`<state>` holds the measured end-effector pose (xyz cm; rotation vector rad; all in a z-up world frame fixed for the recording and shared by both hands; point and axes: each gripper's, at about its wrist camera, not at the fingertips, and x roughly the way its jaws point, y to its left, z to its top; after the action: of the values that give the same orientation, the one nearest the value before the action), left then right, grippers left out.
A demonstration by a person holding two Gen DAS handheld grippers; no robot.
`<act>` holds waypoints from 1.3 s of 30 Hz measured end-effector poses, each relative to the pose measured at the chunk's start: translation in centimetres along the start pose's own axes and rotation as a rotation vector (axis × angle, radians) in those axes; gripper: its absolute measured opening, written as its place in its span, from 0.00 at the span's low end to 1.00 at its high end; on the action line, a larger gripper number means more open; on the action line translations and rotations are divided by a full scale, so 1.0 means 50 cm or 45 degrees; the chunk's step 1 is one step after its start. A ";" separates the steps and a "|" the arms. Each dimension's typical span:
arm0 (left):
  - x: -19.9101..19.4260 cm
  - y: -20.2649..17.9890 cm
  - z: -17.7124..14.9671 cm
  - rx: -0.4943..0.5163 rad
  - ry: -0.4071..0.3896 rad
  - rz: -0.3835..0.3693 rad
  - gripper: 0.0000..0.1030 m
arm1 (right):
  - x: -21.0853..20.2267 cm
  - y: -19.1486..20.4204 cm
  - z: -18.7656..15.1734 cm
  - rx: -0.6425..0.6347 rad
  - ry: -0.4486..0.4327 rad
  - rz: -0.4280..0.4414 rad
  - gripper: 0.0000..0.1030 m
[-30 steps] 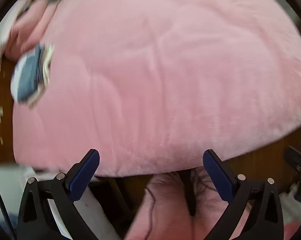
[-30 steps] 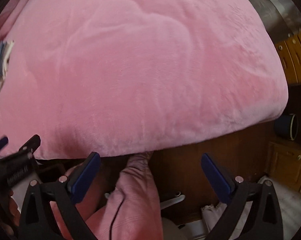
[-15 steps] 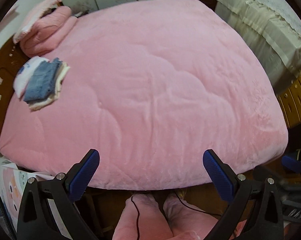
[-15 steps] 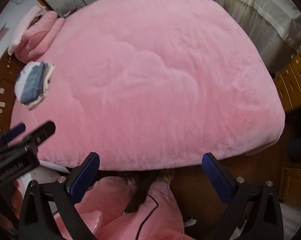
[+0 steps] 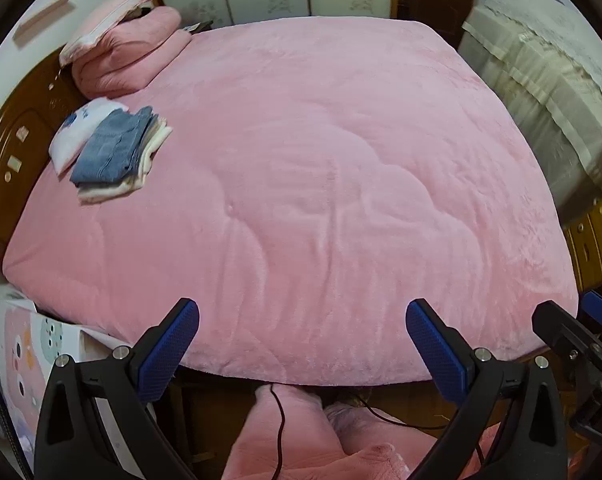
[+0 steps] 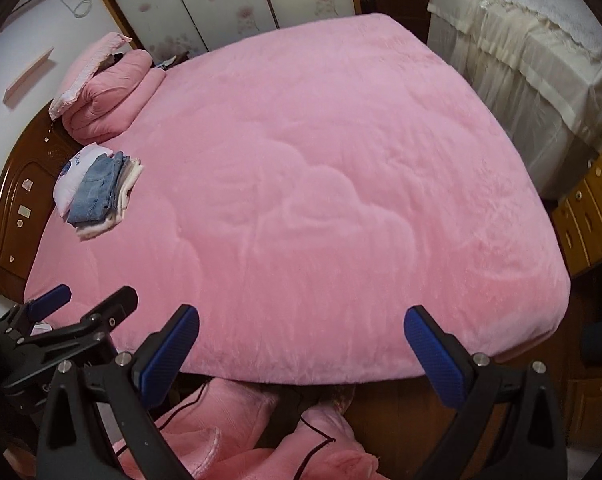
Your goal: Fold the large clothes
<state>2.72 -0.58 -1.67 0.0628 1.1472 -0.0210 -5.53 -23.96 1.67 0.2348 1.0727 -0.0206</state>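
Note:
A stack of folded clothes [image 5: 109, 156], blue denim on top of white and cream pieces, lies at the left side of the pink bed [image 5: 321, 160]; it also shows in the right wrist view [image 6: 97, 192]. My left gripper [image 5: 303, 344] is open and empty, raised over the bed's near edge. My right gripper [image 6: 301, 346] is open and empty too, beside it. The left gripper shows at the lower left of the right wrist view [image 6: 61, 320]. No unfolded garment lies on the bed.
A folded pink quilt and pillow [image 5: 125, 48] sit at the head corner. Wooden headboard [image 5: 9, 148] on the left. A lace-covered piece of furniture [image 5: 549, 92] and wooden drawers [image 5: 597, 240] stand to the right. Pink-clad legs with a black cable [image 5: 293, 440] are below.
Both grippers have risen and pulled back from the bed, so the whole bed, the folded stack and the room now show. Both jaws stay open.

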 end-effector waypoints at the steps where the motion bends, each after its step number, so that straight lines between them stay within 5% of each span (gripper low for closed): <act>1: 0.003 0.008 0.001 -0.014 0.011 -0.005 0.99 | 0.002 0.009 0.003 -0.016 -0.001 0.001 0.99; 13: 0.028 0.073 0.005 -0.135 0.047 -0.013 0.99 | 0.036 0.066 0.009 -0.088 0.080 0.015 0.99; 39: 0.010 0.056 -0.002 -0.066 -0.009 -0.049 0.99 | 0.018 0.085 -0.003 -0.098 0.031 -0.019 1.00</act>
<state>2.97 2.22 -2.08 -0.0058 1.1414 -0.0258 -4.66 -19.71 1.59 0.1581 1.0970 0.0097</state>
